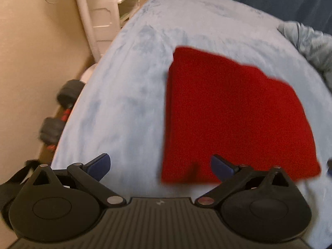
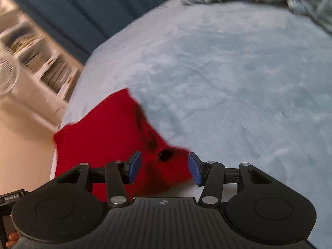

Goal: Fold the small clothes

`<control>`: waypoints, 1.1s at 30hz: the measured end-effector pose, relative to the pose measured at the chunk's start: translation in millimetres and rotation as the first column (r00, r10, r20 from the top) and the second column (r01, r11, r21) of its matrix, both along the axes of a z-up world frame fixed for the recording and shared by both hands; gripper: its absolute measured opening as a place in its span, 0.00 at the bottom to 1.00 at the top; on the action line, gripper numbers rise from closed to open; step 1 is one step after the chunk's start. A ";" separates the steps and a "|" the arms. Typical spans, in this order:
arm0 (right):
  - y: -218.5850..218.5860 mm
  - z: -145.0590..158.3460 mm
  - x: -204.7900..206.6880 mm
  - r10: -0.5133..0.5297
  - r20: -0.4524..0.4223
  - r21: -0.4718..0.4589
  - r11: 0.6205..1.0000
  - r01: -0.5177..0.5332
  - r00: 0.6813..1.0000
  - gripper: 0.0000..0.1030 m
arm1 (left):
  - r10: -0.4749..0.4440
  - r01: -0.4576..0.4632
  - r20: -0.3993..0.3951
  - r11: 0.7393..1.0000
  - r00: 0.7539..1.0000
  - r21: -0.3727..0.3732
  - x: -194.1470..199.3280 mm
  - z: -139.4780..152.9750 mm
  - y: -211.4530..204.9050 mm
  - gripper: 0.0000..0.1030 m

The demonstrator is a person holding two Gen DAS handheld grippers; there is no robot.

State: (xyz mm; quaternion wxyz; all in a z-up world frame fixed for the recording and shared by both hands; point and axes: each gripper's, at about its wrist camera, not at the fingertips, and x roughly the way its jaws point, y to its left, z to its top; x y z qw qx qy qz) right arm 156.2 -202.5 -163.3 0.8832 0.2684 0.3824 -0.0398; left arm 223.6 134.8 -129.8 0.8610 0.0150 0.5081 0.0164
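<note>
A small red knit garment [image 1: 232,114] lies flat on the pale blue fleece blanket [image 1: 134,83] covering the bed. In the left wrist view my left gripper [image 1: 160,167] is open wide, hovering at the garment's near left corner, its right finger over the red cloth. In the right wrist view the red garment [image 2: 108,137] shows with a rumpled near corner lying between the blue pads of my right gripper [image 2: 165,167]. That gripper is open and its pads do not press the cloth.
Crumpled grey-blue bedding [image 1: 311,43] lies at the bed's far right. Dark dumbbells [image 1: 60,112] sit on the floor left of the bed. A white shelf unit [image 1: 103,10] and a white fan [image 2: 8,74] stand by the beige wall. Dark blue curtains [image 2: 87,6] hang behind.
</note>
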 end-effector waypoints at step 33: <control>110.9 93.8 -131.4 0.246 0.046 -0.352 0.911 -0.215 0.968 0.53 | -0.085 0.076 0.166 0.995 0.982 0.062 -187.0 78.9 -60.2 1.00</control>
